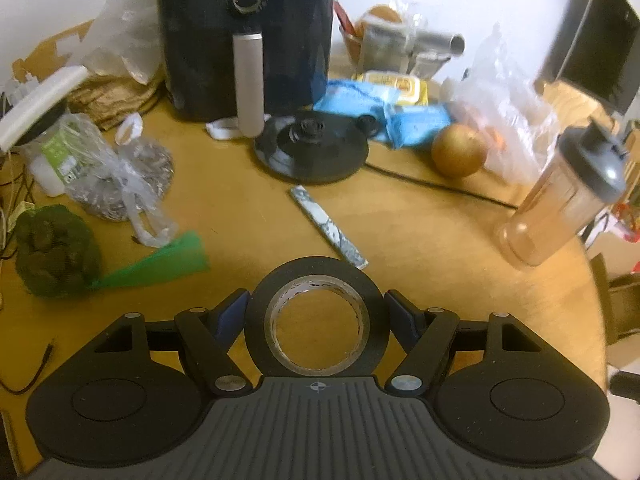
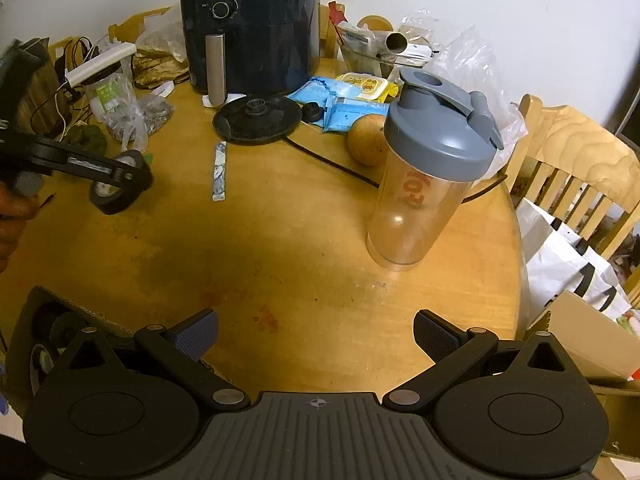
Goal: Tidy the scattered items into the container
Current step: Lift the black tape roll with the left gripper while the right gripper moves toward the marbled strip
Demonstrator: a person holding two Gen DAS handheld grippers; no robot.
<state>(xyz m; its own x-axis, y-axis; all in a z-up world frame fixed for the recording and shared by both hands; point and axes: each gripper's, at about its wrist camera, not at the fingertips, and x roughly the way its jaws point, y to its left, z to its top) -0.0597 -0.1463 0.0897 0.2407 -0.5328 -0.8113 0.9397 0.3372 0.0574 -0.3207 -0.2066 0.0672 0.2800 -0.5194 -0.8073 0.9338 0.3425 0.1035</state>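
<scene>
1. Both views are fisheye: straight lines bow outward, and the corners fall to black.
2. Warm, yellowish indoor light falls evenly across the wooden table (image 2: 320, 220).
3. A soft, dark shadow lies on the table in the right wrist view.
4. The left wrist view is blurred, most at the shaker bottle (image 1: 560, 196).
5. The right wrist view is sharper.

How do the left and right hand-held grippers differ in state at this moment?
The left hand-held gripper is shut on a roll of black tape; the right hand-held gripper holds nothing. The left one's pads press the roll; the right one's stand wide apart over bare table. Both point down at the table.
</scene>
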